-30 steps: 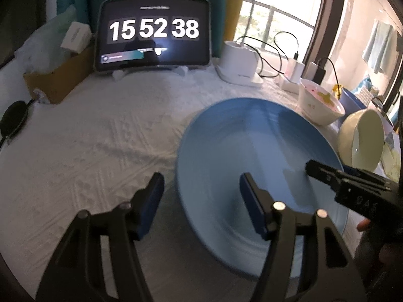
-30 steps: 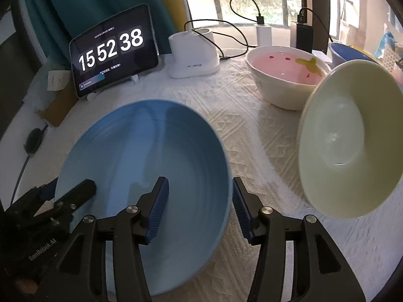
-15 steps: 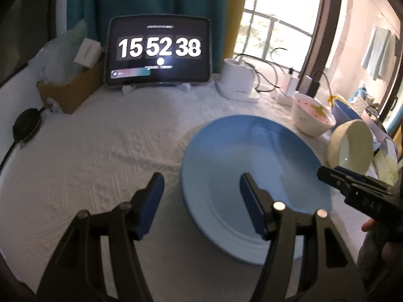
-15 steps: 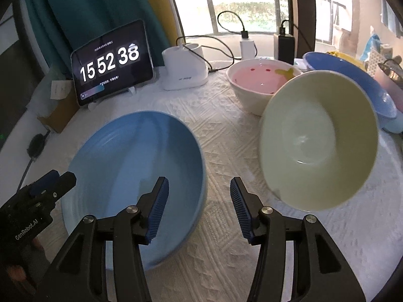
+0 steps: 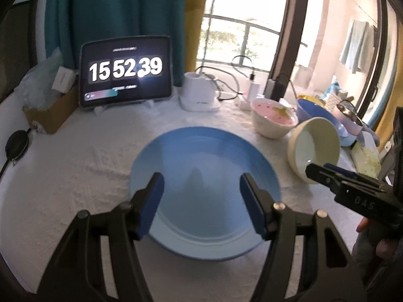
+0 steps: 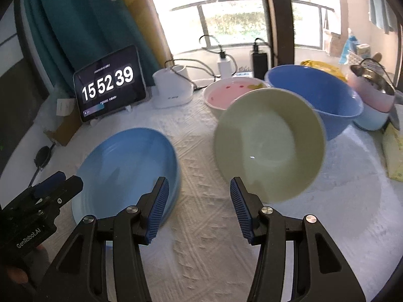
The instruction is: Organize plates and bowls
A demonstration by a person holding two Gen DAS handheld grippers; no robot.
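A large blue plate (image 5: 201,166) lies flat on the white tablecloth. My left gripper (image 5: 201,186) hovers open above its near half, nothing between the fingers. In the right wrist view the same blue plate (image 6: 126,166) is at the left and a cream bowl (image 6: 269,143) stands tilted on its side at the right. My right gripper (image 6: 198,186) hangs open over the bare cloth between them, touching neither. Behind the cream bowl (image 5: 314,151) sit a white bowl with a pink inside (image 6: 226,93) and a deep blue bowl (image 6: 317,95).
A tablet showing a clock (image 5: 126,73) and a white charger base (image 5: 199,93) with cables stand at the back. A cardboard box (image 5: 50,110) is at the back left. A pink pot with a steel insert (image 6: 372,88) and a yellow packet (image 6: 393,151) crowd the right edge.
Both grippers have drawn back and up from the blue plate, so more of the table shows. The right gripper has shifted off the plate toward the cream bowl. Jaws unchanged.
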